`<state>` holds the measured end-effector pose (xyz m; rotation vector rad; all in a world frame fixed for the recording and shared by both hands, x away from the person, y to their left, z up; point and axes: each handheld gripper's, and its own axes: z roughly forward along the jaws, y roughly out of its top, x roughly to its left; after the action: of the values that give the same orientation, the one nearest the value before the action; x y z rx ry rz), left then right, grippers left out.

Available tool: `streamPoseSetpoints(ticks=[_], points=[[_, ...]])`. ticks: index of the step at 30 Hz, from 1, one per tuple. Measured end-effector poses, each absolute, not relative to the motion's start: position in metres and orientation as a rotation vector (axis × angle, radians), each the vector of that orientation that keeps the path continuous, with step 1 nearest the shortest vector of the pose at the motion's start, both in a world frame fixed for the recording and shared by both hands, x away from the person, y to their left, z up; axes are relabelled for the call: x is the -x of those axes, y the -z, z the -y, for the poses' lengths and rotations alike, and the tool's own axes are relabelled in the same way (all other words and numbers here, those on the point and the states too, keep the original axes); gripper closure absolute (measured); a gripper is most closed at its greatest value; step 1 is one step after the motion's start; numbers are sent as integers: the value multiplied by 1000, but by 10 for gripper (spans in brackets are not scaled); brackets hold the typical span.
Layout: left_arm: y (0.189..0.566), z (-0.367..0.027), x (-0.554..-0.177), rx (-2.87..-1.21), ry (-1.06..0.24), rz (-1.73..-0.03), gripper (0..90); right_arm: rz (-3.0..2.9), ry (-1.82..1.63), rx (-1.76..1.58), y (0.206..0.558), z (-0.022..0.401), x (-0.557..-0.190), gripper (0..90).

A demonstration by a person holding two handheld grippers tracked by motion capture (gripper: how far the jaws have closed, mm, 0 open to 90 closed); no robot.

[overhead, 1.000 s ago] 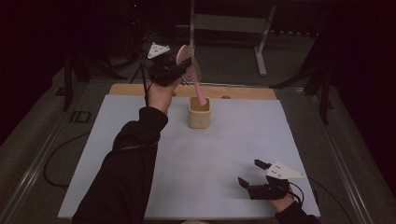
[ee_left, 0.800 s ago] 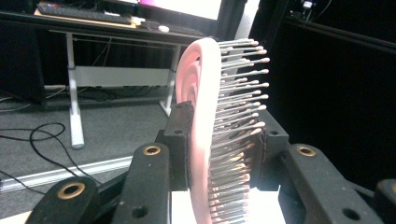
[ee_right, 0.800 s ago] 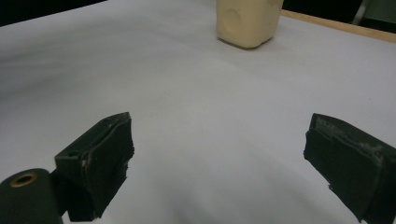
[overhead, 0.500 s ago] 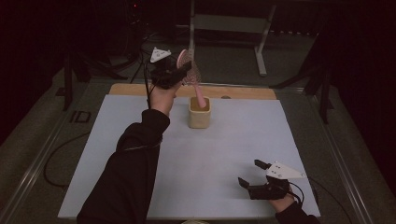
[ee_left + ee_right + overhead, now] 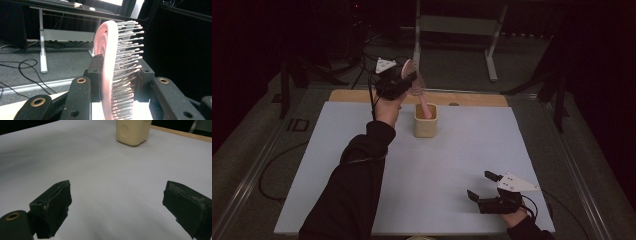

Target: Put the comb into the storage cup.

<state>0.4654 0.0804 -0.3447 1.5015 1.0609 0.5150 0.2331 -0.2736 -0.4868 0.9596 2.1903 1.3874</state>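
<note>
Left hand-held gripper [image 5: 408,80] clamped on pink hairbrush [image 5: 108,67], handle dipping into beige cup [image 5: 425,120] just below. Right hand-held gripper [image 5: 484,186] gaping wide, low over the worktop [image 5: 447,165], well apart from cup.

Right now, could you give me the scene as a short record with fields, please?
held item: pink hairbrush, head up, handle end inside the cup
left gripper: shut on the hairbrush head, raised above the cup
beige cup: upright at the far side of the white mat
right gripper: open, low over the mat at the near right, holding nothing
</note>
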Motion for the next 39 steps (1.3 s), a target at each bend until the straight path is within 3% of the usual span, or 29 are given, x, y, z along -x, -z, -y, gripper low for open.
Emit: streamPoseSetpoints(ticks=[39], points=[[386, -68, -475, -1534, -439, -1103, 661, -2191, -1395, -959, 486, 273, -233, 75]])
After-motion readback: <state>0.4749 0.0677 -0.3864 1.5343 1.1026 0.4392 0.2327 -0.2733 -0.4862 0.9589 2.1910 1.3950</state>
